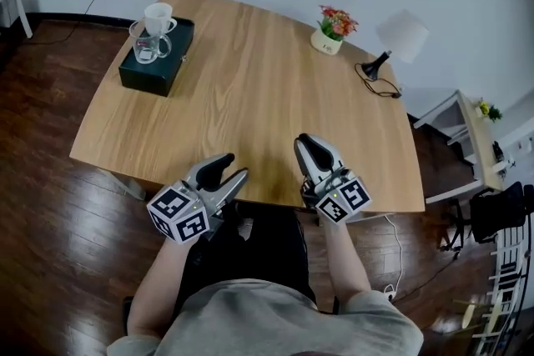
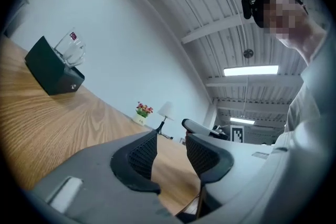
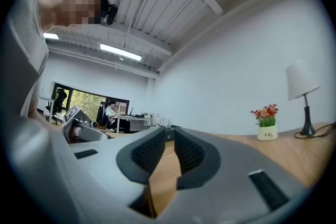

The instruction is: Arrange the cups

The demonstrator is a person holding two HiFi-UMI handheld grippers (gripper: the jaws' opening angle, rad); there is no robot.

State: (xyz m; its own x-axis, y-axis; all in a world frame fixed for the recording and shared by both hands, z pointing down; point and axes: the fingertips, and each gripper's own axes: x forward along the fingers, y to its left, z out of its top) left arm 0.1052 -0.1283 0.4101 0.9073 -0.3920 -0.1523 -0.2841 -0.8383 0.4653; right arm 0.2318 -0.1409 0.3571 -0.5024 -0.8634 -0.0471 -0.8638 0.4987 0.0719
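Note:
A white cup [image 1: 158,17] and a clear glass mug [image 1: 147,46] stand together on a dark green box [image 1: 154,71] at the table's far left corner. The left gripper view shows the mug [image 2: 71,49] on the box [image 2: 52,73] far ahead at upper left. Both grippers hover at the table's near edge, far from the cups. My left gripper [image 1: 230,167] [image 2: 170,139] is open with nothing between its pads. My right gripper [image 1: 307,144] [image 3: 169,136] holds nothing, and its jaws stand only a narrow gap apart.
The wooden table [image 1: 250,96] carries a small pot of flowers [image 1: 334,31] and a white desk lamp [image 1: 392,46] with its cable at the far right. A white side table [image 1: 463,137] stands right of the table, and dark wood floor surrounds it.

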